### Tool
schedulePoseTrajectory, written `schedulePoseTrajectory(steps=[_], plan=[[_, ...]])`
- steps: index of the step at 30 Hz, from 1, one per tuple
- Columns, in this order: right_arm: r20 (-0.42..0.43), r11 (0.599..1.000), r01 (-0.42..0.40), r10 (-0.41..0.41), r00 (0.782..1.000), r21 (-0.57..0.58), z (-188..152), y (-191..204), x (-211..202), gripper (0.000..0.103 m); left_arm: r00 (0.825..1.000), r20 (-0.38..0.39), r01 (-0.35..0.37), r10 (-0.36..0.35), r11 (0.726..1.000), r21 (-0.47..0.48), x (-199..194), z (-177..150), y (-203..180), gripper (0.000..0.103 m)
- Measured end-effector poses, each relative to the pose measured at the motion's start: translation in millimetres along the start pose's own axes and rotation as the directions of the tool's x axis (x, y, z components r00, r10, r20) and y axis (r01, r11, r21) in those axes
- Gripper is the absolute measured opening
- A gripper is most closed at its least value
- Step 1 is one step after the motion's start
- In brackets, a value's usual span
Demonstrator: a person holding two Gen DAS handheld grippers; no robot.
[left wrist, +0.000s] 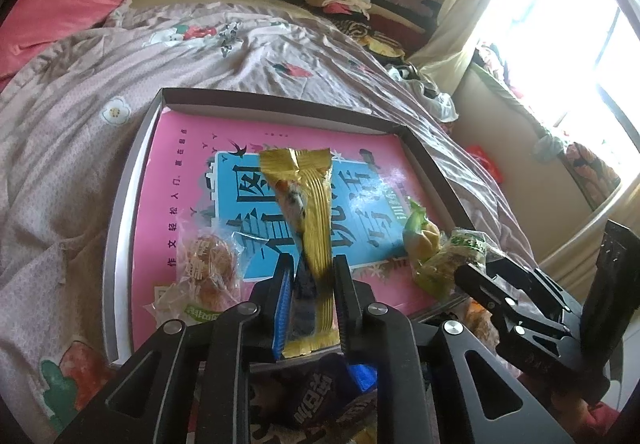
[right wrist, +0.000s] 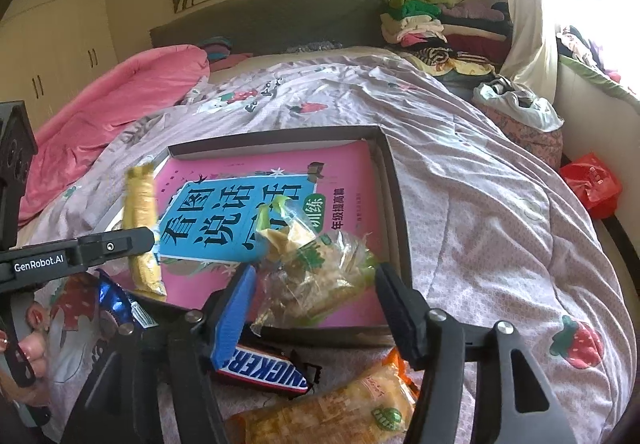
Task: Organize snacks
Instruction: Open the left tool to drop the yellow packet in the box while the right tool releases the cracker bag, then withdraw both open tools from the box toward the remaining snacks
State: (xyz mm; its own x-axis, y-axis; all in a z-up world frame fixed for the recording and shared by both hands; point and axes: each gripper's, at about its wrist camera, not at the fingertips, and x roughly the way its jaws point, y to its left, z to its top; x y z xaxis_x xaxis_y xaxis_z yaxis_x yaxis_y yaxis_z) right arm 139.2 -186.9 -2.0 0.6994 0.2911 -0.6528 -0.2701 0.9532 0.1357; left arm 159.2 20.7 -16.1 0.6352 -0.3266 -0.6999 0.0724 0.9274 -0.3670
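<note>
Left gripper (left wrist: 310, 276) clenched on the lower half of a gold-wrapped snack (left wrist: 308, 211), which stands up over the shallow box (left wrist: 120, 211) on the bed. Right gripper (right wrist: 316, 292) has its jaws spread, pads off everything; the green-and-clear snack packet (right wrist: 320, 276) lies between them on the near right corner of the box, resting on the pink book (right wrist: 352, 167) that lines it.

Risks as I judge them:
- Gold snack is pinched on soft wrapper only. If I let go from this height it may flop over the box's near edge instead of landing flat.
- Green packet crowds the near rim; backing the right fingers out carelessly could drag it over the wall onto the quilt (right wrist: 480, 203).
- Both grippers sit close together at the near edge. A sideways move with either could knock the other.
- Clear-wrapped cake (left wrist: 204, 264) lies near left in the box, just beside the left fingers; it could get nudged.
- Snickers bar (right wrist: 264, 368) and orange packet (right wrist: 340, 404) wait outside, under the right gripper, easy to crush.
</note>
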Motion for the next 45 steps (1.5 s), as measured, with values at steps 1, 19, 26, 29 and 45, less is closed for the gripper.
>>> schedulePoseTrajectory(steps=[1, 19, 26, 29, 45], plan=[[0.001, 1.0, -0.002, 0.002, 1.0, 0.002, 0.6, -0.5, -0.7, 0.062, 1.0, -0.001, 0.0, 0.0, 1.0, 0.001, -0.2, -0.1, -0.2, 0.021], [0.023, 1.0, 0.008, -0.009, 1.0, 0.02, 1.4, -5.7, -14.5, 0.068, 1.0, 0.013, 0.01, -0.01, 1.0, -0.003, -10.8, -0.3, -4.4, 0.039], [0.038, 0.999, -0.003, 0.002, 0.999, 0.035, 3.5, -7.2, -20.2, 0.073, 1.0, 0.024, -0.001, 0.001, 1.0, -0.006, -18.2, 1.1, -3.9, 0.051], [0.039, 0.999, -0.006, 0.004, 0.999, 0.038, 3.6, -7.6, -21.7, 0.073, 1.0, 0.03, -0.002, 0.002, 1.0, -0.014, -22.1, 1.7, -2.1, 0.055], [0.053, 0.998, -0.008, 0.005, 0.999, 0.068, 8.0, -8.6, -36.6, 0.079, 0.998, 0.056, -0.025, 0.027, 0.999, -0.048, -42.1, 4.2, 2.9, 0.075]])
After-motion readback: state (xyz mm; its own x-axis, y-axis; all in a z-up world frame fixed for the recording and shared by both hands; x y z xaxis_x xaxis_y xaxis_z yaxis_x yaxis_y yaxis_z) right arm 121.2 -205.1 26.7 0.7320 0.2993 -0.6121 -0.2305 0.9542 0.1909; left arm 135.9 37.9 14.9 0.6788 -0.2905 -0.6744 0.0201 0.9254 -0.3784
